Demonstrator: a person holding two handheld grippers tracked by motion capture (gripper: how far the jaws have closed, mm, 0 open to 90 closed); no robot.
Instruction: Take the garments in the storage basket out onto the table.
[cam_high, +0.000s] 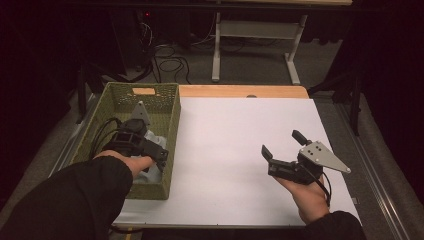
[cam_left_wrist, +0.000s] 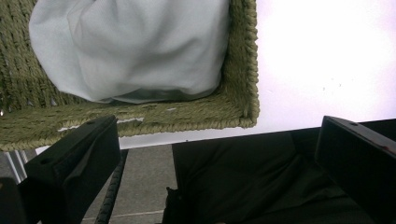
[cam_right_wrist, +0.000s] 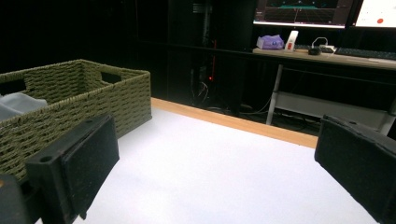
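A green woven basket (cam_high: 172, 125) stands at the left of the white table (cam_high: 235, 125). A pale cloth (cam_left_wrist: 130, 46) lies bunched inside it, against the near wall of the basket (cam_left_wrist: 187, 119). My left gripper (cam_high: 150, 152) hovers over the basket's near end, above the cloth (cam_high: 152, 136). In the left gripper view its jaws stand wide apart, and that gripper (cam_left_wrist: 219, 163) has nothing between them. My right gripper (cam_high: 281, 142) is held above the table's right half, open and empty. The right gripper view looks between the jaws of this gripper (cam_right_wrist: 215, 168) towards the basket (cam_right_wrist: 93, 102) and a bit of cloth (cam_right_wrist: 16, 105).
A wooden strip (cam_high: 240, 91) runs along the table's far edge. Beyond it stand a desk's white legs (cam_high: 216, 55) and cables (cam_high: 170, 62) on the floor. That desk (cam_right_wrist: 327, 53) carries monitors and small items. A dark sleeve (cam_left_wrist: 243, 182) lies below the left gripper.
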